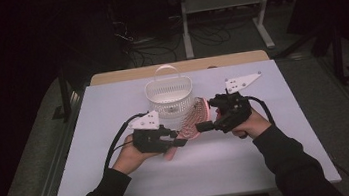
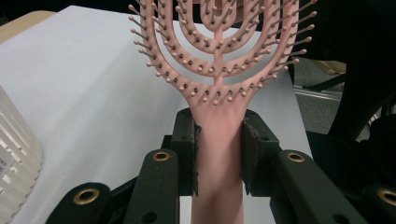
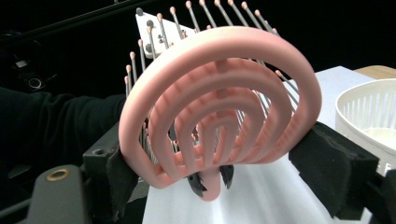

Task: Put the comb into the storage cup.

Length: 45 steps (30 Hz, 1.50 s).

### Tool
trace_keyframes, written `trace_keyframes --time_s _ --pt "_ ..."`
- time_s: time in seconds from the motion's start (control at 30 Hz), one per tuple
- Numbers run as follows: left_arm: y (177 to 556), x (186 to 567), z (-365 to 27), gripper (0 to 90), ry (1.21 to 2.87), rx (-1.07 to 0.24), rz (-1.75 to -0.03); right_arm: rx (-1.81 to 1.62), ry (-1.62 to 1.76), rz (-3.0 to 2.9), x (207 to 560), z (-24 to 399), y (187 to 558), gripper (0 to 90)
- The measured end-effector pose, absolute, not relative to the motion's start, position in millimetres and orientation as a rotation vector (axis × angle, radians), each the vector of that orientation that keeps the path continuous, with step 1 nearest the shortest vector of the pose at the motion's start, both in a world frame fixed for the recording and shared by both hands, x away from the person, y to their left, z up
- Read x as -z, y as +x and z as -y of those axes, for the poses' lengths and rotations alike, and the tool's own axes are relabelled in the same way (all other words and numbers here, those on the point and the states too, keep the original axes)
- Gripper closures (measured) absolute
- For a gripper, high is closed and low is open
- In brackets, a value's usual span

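Looking down from the high view, a person's two forearms in dark sleeves reach in over a white table (image 1: pixel 250 154). A pink hairbrush (image 1: pixel 196 118) hangs between the two grippers, above the tabletop and just in front of a white slatted basket (image 1: pixel 169 96) with a hoop handle. The brush's long axis runs from the left gripper (image 1: pixel 177 139) up and rightward toward the right gripper (image 1: pixel 206 124), handle low at the left, head high at the right. Both hands sit equally close to it; the basket lies just beyond the brush head, nearer the left hand's side.

In the left gripper view, the brush handle (image 2: pixel 218 154) stands upright between the two black jaws, which pinch it from both sides near the neck. The bristled face of the head (image 2: pixel 217 46) fans out above, pins tipped with small balls facing the camera. The basket's ribbed wall (image 2: pixel 18 149) sits at the left edge.

In the right gripper view, the smooth arched back of the head (image 3: pixel 219 102) faces the camera, bristles pointing away. The right gripper's foam-padded jaws press against the head's two outer edges, one pad (image 3: pixel 334 163) at the right, one at the left. Behind it, the other gripper's jaw tips clasp the neck. The basket rim (image 3: pixel 369 107) shows at far right.
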State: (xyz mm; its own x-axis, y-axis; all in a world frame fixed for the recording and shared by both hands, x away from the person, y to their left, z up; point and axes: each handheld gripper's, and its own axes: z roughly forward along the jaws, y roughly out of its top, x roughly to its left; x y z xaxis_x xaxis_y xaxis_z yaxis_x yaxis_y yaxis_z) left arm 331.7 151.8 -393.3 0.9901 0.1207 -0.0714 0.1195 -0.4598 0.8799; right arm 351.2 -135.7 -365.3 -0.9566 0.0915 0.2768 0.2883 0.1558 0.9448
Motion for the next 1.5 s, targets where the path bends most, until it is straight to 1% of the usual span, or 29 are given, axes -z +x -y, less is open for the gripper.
trace_keyframes --time_s 0.37,0.73,0.9,1.03,1.3,1.47,1.5 --pt "332 394 -150 70.8 2.051 -0.004 -0.167 1.921 -0.366 2.246 364 130 352 16.9" --pt "332 397 -148 70.8 2.051 -0.002 -0.165 1.944 -0.355 2.258 363 124 351 18.3" --pt "333 399 -147 70.8 2.034 0.016 -0.174 1.944 -0.351 2.271 361 122 350 18.0" --pt "335 397 -153 70.9 1.983 0.038 -0.176 1.959 -0.354 2.258 358 124 350 17.5" --pt "337 398 -156 71.0 1.962 0.066 -0.179 1.949 -0.351 2.275 359 124 349 16.1" --pt "337 398 -157 71.0 1.954 0.070 -0.183 1.946 -0.348 2.276 359 125 349 16.4" --pt "338 398 -158 71.0 1.951 0.076 -0.181 1.951 -0.353 2.278 359 126 349 17.8"
